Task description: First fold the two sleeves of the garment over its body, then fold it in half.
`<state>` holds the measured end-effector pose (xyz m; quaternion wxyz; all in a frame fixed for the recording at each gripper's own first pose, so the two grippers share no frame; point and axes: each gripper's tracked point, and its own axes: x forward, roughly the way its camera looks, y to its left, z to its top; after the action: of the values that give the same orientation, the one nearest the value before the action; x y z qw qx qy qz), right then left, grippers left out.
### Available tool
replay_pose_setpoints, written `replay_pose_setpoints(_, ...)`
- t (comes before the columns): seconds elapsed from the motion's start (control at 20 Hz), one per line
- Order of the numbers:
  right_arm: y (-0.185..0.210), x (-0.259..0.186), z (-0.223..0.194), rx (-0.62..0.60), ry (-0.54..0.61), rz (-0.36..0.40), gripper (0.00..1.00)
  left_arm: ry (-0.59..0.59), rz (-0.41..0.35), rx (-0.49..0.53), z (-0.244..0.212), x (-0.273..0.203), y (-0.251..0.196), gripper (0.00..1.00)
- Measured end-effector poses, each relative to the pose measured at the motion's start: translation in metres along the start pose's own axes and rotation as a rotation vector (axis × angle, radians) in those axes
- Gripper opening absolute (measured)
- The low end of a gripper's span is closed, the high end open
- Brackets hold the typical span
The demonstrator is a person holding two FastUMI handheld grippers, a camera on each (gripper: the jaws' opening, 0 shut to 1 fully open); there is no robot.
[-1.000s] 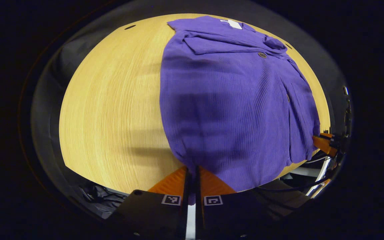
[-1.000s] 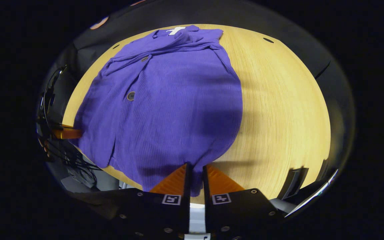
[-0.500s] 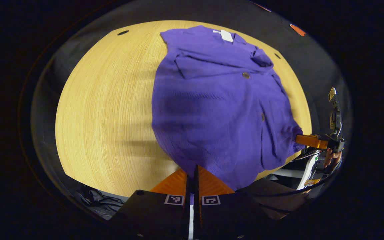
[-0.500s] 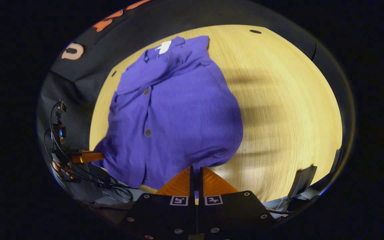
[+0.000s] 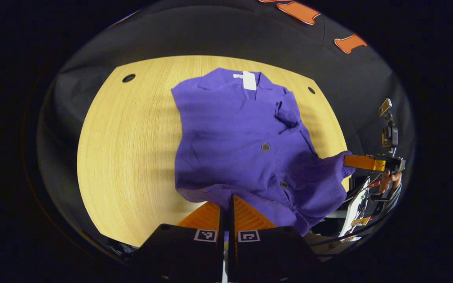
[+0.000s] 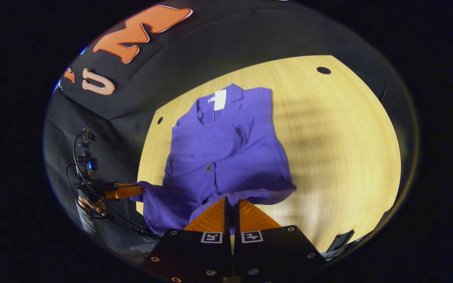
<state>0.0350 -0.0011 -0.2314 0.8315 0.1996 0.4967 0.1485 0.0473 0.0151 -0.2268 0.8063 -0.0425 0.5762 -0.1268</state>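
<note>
Purple ribbed-knit garment spread on the round pale wood-grain table, collar end far from both cameras, white neck label at the top. Fine vertical ribbing across the fabric, round dark buttons down the front placket. Both sleeves already folded across the body, one cuff bunched near the collar on the right side in the left gripper view. Near hem lifted off the table, sagging in a soft curve between the two grip points.

Left gripper clamped on the hem corner, fingers nearly together with purple knit pinched between them. Right gripper likewise clenched on the other hem corner, cloth draped over the wedge-shaped fingers.

Left gripper view: right gripper off at the right edge, hem corner bunched at its finger ends, hand behind it, cables trailing below. Right gripper view: left gripper at the left, same hold, hand and cables behind.

Small dark round holes in the tabletop near the far edge. Black cloth wall behind the table.
</note>
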Motion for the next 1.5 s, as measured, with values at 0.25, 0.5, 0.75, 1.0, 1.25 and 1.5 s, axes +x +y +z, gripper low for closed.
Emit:
replay_pose_setpoints(0.25, -0.005, 0.013, 0.072, -0.04, -0.028, 0.006, 0.02, -0.018, 0.029, 0.037, 0.081, 0.001, 0.007, 0.05)
replay_pose_setpoints(0.5, -0.018, 0.047, 0.13, -0.05, 0.0, 0.005, 0.02, 0.007, 0.089, 0.084, 0.154, 0.022, 0.023, 0.05)
replay_pose_setpoints(0.75, -0.037, 0.089, 0.181, -0.047, 0.037, -0.016, 0.03, 0.053, 0.134, 0.075, 0.213, 0.06, 0.045, 0.05)
replay_pose_setpoints(1.0, -0.051, 0.131, 0.224, 0.124, 0.032, -0.013, 0.05, 0.022, 0.194, -0.04, 0.253, 0.099, 0.067, 0.07)
replay_pose_setpoints(1.25, -0.059, 0.135, 0.258, 0.229, -0.061, 0.037, 0.31, -0.162, 0.274, -0.23, 0.276, 0.102, 0.102, 0.15)
replay_pose_setpoints(1.5, -0.066, 0.116, 0.279, 0.218, -0.185, 0.056, 0.7, -0.342, 0.332, -0.252, 0.301, 0.064, 0.119, 0.23)
